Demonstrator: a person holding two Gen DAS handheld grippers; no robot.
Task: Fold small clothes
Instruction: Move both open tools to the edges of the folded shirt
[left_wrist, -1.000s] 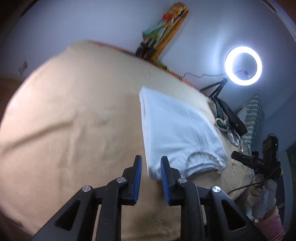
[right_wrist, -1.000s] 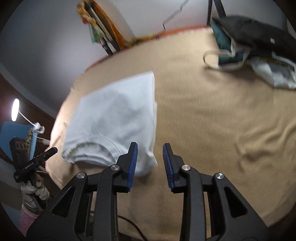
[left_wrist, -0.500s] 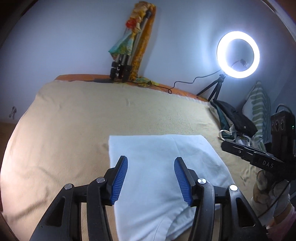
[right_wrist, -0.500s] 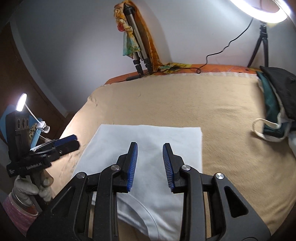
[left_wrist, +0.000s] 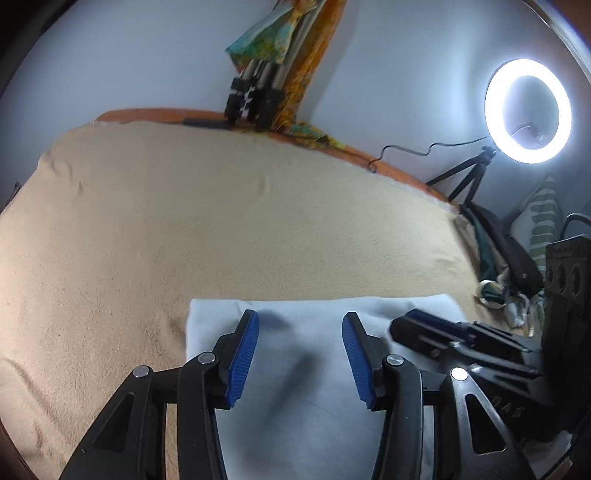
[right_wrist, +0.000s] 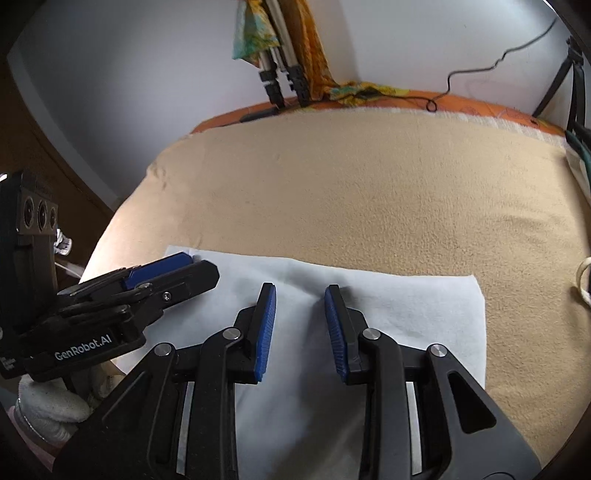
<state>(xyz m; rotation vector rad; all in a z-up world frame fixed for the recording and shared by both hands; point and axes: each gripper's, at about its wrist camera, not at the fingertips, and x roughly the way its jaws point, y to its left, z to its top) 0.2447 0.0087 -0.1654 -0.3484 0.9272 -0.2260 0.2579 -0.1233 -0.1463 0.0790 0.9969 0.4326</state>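
Note:
A white folded garment (left_wrist: 303, 398) lies flat on the tan blanket (left_wrist: 184, 221), its far edge straight; it also shows in the right wrist view (right_wrist: 406, 317). My left gripper (left_wrist: 300, 325) is open and empty, low over the garment's left part. My right gripper (right_wrist: 300, 295) is open and empty, low over its middle. In the left wrist view the right gripper (left_wrist: 417, 326) enters from the right over the garment. In the right wrist view the left gripper (right_wrist: 177, 269) reaches over the garment's far left corner.
A lit ring light on a tripod (left_wrist: 528, 110) stands at the back right. Dark bags and clothes (left_wrist: 506, 258) lie at the bed's right edge. Folded tripods with a coloured cloth (left_wrist: 266, 74) lean on the back wall. A cable (right_wrist: 480, 70) runs along the wall.
Both grippers have swung from the garment's side to face its far edge and have come down close over it. The left jaws have opened wider, the right slightly.

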